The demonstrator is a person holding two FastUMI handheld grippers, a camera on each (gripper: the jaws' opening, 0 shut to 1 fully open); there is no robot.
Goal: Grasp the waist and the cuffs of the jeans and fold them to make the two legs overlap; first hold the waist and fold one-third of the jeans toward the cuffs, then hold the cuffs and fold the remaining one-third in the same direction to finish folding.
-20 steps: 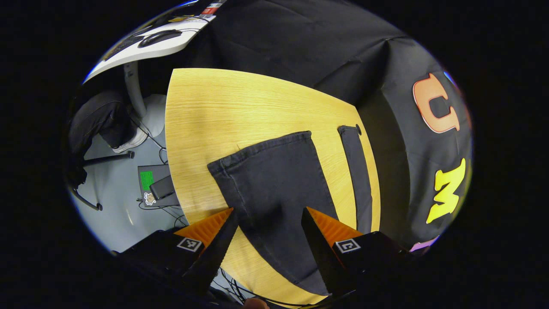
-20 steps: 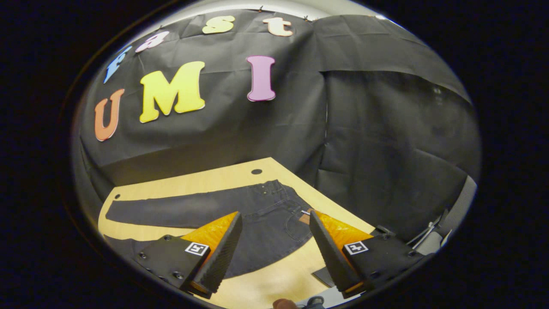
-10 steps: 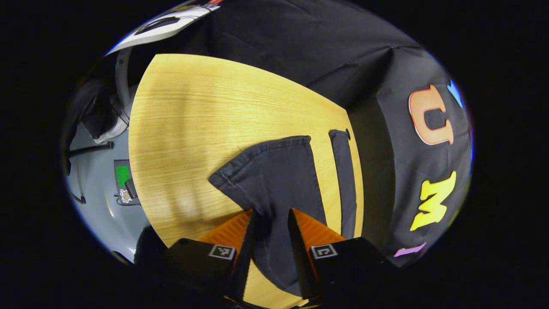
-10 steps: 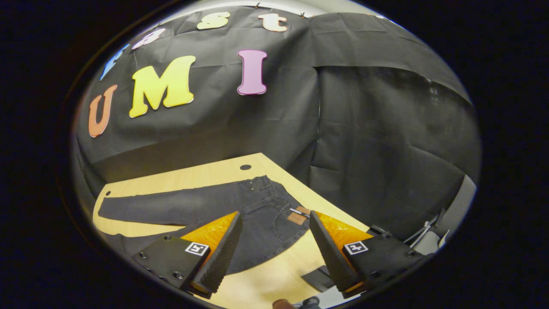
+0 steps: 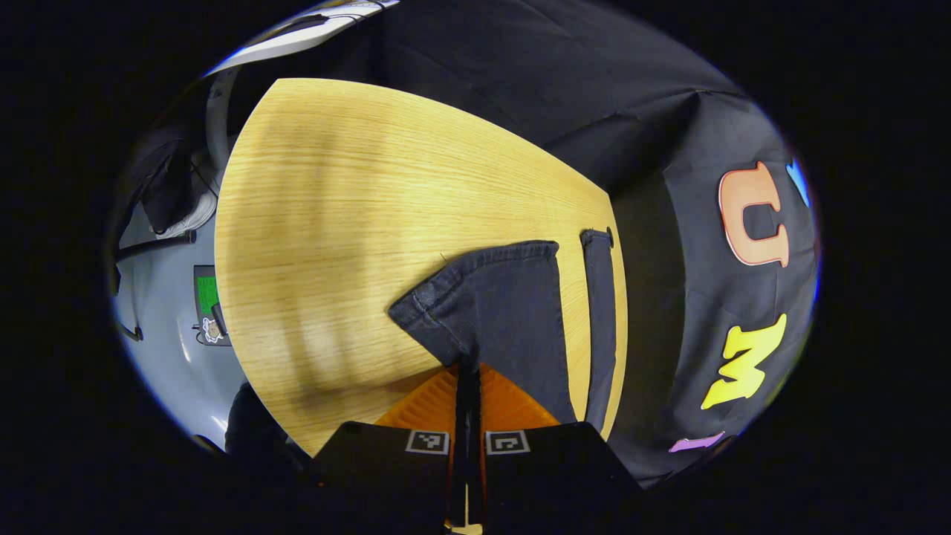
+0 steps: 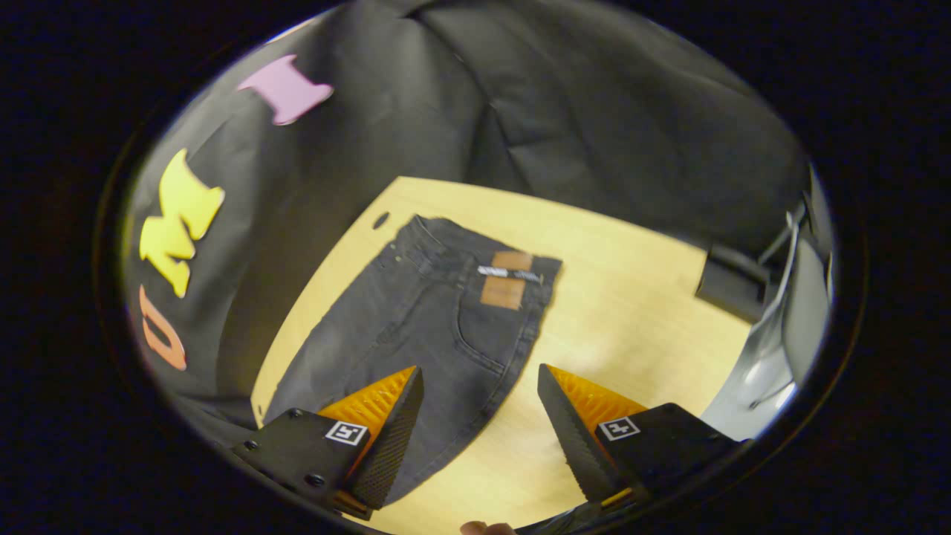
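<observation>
In the left gripper view, the left gripper (image 5: 467, 371) is pressed together at 6 o'clock, pinching the near leg of the dark jeans (image 5: 505, 312) just behind its cuff (image 5: 475, 275), with the second leg lying flat along the desk (image 5: 334, 223) edge toward 3 o'clock. In the right gripper view, the right gripper (image 6: 479, 405) is spread wide and holds nothing, hovering above the seat area of the jeans (image 6: 438, 319). The waist (image 6: 483, 249) with its brown patch (image 6: 505, 282) lies at 12 o'clock of the fingers, flat on the desk (image 6: 631, 297).

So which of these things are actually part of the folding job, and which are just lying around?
Part of the job:
- jeans
- left gripper, shut on a cuff
- right gripper, open above the waist end

Just lying about:
- black box on the table
- gear on the floor
</observation>
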